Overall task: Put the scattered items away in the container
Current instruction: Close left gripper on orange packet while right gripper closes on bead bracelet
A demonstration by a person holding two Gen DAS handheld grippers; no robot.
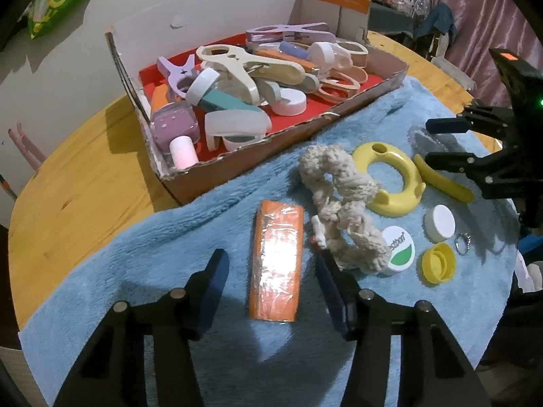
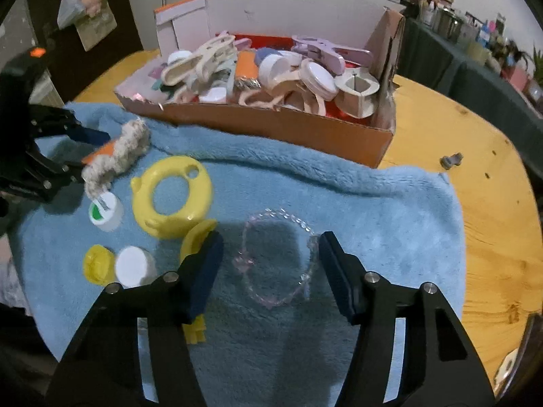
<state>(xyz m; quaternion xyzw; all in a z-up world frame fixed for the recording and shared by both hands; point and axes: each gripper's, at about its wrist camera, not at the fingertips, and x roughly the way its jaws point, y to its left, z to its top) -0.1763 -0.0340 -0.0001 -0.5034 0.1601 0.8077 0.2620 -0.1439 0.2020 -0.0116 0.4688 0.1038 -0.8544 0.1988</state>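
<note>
A shallow cardboard box with a red floor (image 1: 346, 110) stands on the far part of a round wooden table (image 1: 81, 183), its near wall touching the far edge of a fluffy light-blue towel (image 1: 142, 257). The box is already heaped with pastel plastic clips, white lids and small bottles.

The left gripper (image 1: 269, 271) hangs over the near left part of the towel with its jaws partly apart. Between them lies an orange rectangular block wrapped in clear film (image 1: 275, 264), lengthwise along the fingers; a gap shows on each side, so the pads do not press on it.

The right gripper (image 2: 269, 261) hovers over the middle of the towel, jaws also partly apart, straddling a bracelet of clear and pale pink beads (image 2: 276, 264). The right finger sits at the bracelet's edge; whether it touches cannot be told, and the left finger stands clear.

Still scattered on the towel, toward its right half in the left wrist view: a cream knotted rope toy (image 1: 342, 203), a yellow plastic ring with small feet (image 1: 390, 183), a curved yellow strip (image 1: 441, 178), a white round cap (image 1: 440, 222), a white lid with a green leaf label (image 1: 398, 251), a yellow flip cap (image 1: 437, 262) and a small metal key ring (image 1: 463, 239).
</note>
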